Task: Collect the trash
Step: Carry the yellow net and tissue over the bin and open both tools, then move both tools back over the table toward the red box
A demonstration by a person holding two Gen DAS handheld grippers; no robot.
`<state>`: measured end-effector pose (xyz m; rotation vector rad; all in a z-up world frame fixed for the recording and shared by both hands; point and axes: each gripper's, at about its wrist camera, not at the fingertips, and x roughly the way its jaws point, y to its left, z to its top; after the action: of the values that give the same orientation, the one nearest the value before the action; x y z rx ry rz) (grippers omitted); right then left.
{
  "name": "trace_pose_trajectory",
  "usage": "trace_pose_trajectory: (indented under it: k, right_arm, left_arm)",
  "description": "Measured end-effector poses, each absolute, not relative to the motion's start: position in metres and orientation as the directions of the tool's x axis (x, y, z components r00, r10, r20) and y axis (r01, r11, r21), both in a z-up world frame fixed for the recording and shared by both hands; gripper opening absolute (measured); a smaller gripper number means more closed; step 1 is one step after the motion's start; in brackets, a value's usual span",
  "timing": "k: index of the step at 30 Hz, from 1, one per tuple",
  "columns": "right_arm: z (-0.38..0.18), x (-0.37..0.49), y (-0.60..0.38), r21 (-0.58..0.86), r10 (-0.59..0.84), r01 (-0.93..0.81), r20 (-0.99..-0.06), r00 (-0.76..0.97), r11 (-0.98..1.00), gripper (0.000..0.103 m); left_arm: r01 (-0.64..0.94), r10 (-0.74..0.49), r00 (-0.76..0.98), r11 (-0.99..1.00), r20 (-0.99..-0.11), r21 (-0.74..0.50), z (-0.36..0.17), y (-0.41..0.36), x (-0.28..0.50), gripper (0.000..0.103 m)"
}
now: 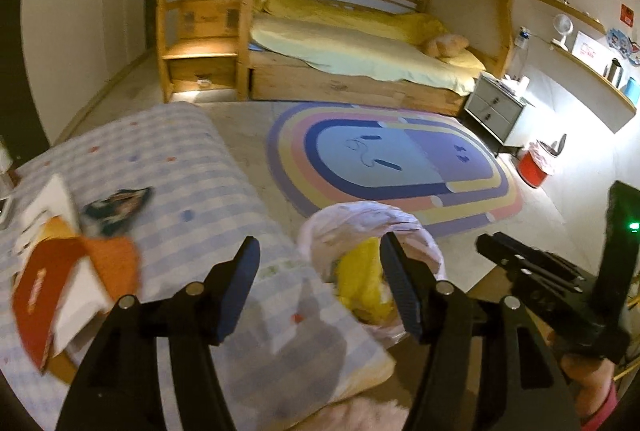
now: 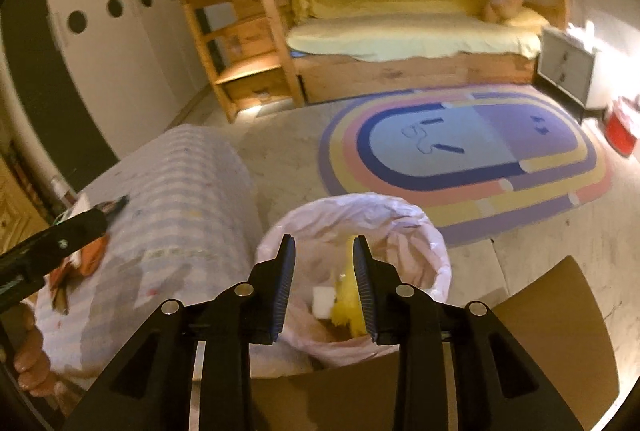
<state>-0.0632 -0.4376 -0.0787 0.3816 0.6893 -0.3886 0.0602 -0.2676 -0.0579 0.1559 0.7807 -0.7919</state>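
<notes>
A crinkled, translucent white plastic liner (image 2: 404, 227) lines the round trash bin (image 2: 438, 271) on the floor beside the table (image 2: 188, 191), which is draped in a soft blue-and-white checked cloth. In the bin lie crumpled yellow trash (image 2: 345, 305) and a small white blocky piece (image 2: 323, 301). The right gripper (image 2: 324, 287) hovers over the bin's mouth, its ribbed blue-edged fingers (image 2: 285, 283) partly spread with nothing pinched. The left gripper (image 1: 320, 291) hangs by the table's edge, fingers (image 1: 242, 285) spread wide and empty. On the cloth remain flat red-and-white cardboard packaging (image 1: 60, 283) and a dark glossy wrapper (image 1: 118, 203). A smooth brown chair seat (image 2: 560, 331) sits near the bin.
</notes>
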Motion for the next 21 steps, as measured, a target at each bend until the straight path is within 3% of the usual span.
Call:
trace_pose_trajectory:
  k: [12,21]
  right_arm:
    - [-0.039,-0.040,-0.351,0.185,-0.090,0.264,-0.635,0.767,0.947,0.032]
    - [-0.041,-0.002,-0.283,0.175,0.006,0.128,-0.611,0.792,0.976,0.034]
  left_arm:
    - [0.612,-0.524,0.563,0.784,-0.639,-0.105,-0.029,-0.177,0.051,0.061]
    - [0.452,-0.372,0.662,0.891,-0.650,-0.049,-0.048,-0.081,0.070,0.061]
